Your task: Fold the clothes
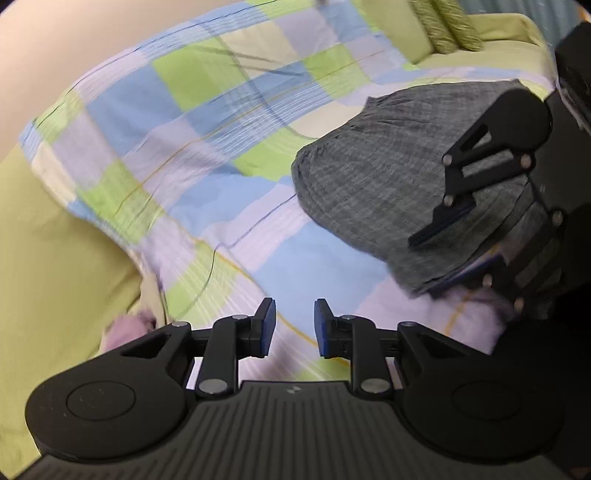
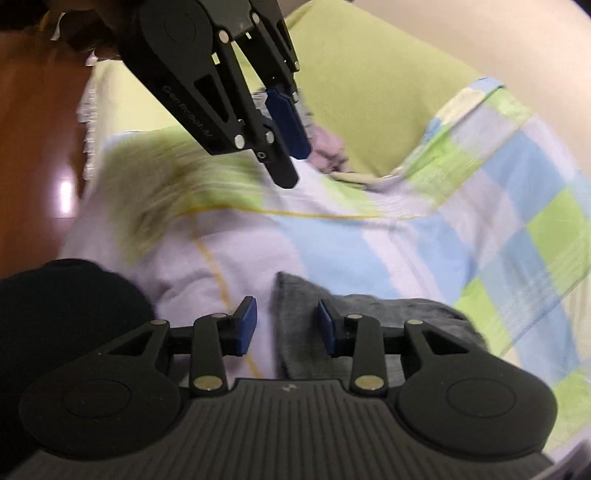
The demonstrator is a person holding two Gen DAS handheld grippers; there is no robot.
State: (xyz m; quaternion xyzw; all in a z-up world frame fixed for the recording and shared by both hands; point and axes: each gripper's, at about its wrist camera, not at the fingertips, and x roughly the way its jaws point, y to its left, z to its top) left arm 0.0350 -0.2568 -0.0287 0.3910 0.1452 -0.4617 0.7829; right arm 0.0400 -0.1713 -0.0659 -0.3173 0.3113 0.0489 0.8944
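A folded grey checked garment (image 1: pixel 373 184) lies on a checked quilt (image 1: pixel 192 122) of blue, green and lilac squares. My left gripper (image 1: pixel 294 325) is open and empty, hovering above the quilt to the left of the garment. My right gripper (image 2: pixel 287 325) is open with its jaws astride the garment's near edge (image 2: pixel 303 325), not closed on it. In the left wrist view the right gripper (image 1: pixel 458 247) sits over the garment's right part. In the right wrist view the left gripper (image 2: pixel 284 140) hangs above the quilt at top centre.
The quilt (image 2: pixel 480 206) lies on a light green bed sheet (image 1: pixel 55 266). Green striped pillows (image 1: pixel 447 26) lie at the far end. A lilac cloth bundle (image 2: pixel 328 147) lies near the quilt's edge. A brown wooden floor (image 2: pixel 33 155) shows beside the bed.
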